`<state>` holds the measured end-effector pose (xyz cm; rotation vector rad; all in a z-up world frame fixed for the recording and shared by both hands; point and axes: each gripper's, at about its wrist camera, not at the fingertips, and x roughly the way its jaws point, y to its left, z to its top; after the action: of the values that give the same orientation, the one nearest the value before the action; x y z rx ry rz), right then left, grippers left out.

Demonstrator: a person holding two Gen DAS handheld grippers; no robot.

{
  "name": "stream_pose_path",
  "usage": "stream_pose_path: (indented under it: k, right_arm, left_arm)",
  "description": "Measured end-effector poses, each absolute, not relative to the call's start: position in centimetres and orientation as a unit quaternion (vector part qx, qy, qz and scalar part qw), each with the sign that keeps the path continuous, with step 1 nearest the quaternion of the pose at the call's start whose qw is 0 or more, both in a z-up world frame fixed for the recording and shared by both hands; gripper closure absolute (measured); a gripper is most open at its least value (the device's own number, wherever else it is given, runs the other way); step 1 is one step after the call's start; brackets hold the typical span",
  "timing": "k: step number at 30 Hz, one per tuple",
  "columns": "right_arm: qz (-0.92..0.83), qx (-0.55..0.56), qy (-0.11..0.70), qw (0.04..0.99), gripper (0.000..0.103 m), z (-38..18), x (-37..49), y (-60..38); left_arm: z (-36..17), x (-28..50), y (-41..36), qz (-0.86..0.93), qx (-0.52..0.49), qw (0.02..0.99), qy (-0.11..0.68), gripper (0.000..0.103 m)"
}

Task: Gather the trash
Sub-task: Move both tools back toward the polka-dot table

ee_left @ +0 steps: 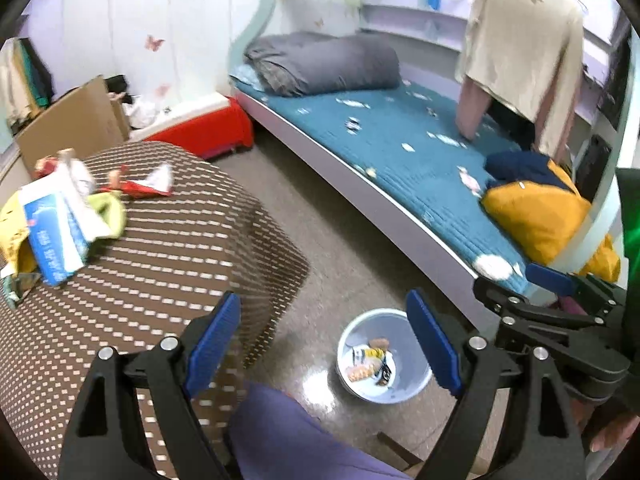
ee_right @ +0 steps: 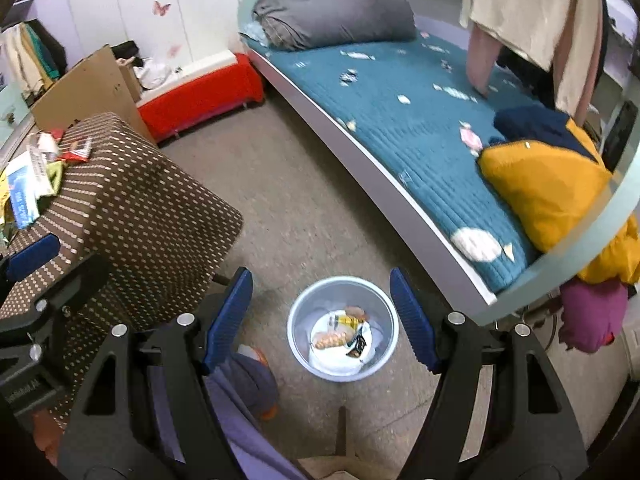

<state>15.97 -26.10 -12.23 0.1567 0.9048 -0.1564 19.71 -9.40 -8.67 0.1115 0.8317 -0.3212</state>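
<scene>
A pale blue bin (ee_right: 320,300) stands on the floor with several snack wrappers (ee_right: 344,332) in its bottom. My right gripper (ee_right: 320,320) hovers high above it, open, with nothing between its blue pads. My left gripper (ee_left: 324,344) is also open and empty, above the floor between the table and the bin (ee_left: 360,328). On the far left of the brown dotted tablecloth (ee_left: 168,264) lies more trash: a blue-and-white packet (ee_left: 56,232), a red wrapper (ee_left: 148,184) and a green scrap (ee_left: 108,212).
A bed with a teal cover (ee_right: 400,120) runs along the right, with a grey rolled duvet (ee_right: 336,16) and a yellow jacket (ee_right: 548,192) on it. A red bench (ee_right: 200,96) and a cardboard box (ee_right: 88,88) stand at the back. The person's purple-trousered leg (ee_left: 280,432) is below the grippers.
</scene>
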Motion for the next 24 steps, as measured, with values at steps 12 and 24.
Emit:
stream_pose_path:
  k: [12, 24]
  right_arm:
    - [0.008, 0.036, 0.400, 0.916, 0.032, -8.4, 17.6, -18.5]
    - [0.087, -0.028, 0.394, 0.915, 0.024, -7.2, 19.5, -8.1]
  left_arm:
    - [-6.5, 19.2, -0.6, -0.067, 0.006, 0.923, 0.379, 0.020]
    - [-6.3, 18.0, 10.3, 0.029, -0.048, 0.926, 0.374, 0.020]
